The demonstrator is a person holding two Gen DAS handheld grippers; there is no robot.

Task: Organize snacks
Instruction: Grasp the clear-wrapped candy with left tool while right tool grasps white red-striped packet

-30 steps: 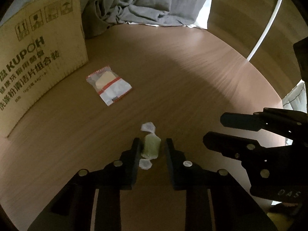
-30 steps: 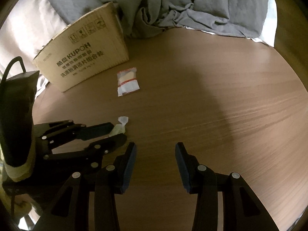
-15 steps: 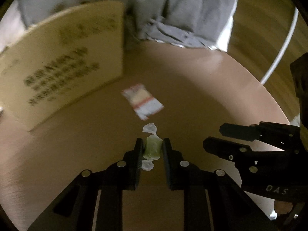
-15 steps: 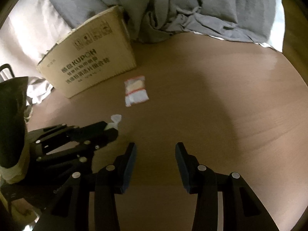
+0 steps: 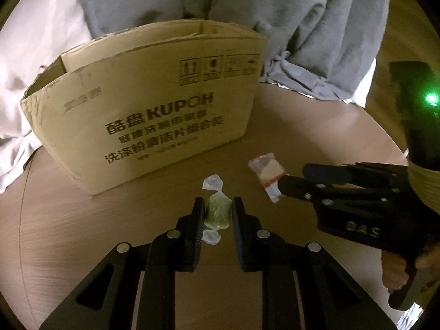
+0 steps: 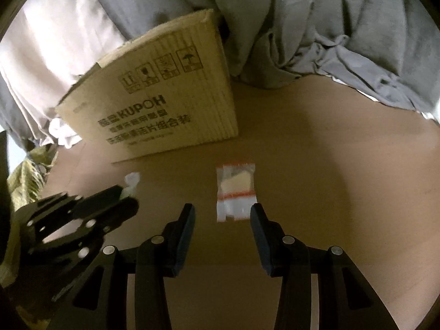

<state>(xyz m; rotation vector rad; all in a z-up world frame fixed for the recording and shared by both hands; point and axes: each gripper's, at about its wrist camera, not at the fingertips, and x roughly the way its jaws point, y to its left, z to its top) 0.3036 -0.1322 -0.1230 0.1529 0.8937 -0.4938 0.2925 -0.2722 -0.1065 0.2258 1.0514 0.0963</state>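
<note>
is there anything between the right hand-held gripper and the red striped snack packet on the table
Nothing visible. The right hand-held gripper is open, and the snack packet lies flat on the wooden table just beyond its fingertips, with only bare wood between. The left hand-held gripper, shut on a green candy, sits off to the side.

Both views were dim and warm-toned, with a yellowish cast over the wooden surface (image 5: pixel 316 126). Black vignette ringed each fisheye frame, and straight edges of the cardboard box (image 5: pixel 154 121) bowed strongly. A broad shadow darkened the surface in the right wrist view. A green indicator light (image 5: pixel 431 99) flared with a soft halo. The box print in the right wrist view was slightly smeared; the pale cloth (image 6: pixel 49 35) at upper left looked brightest.
</note>
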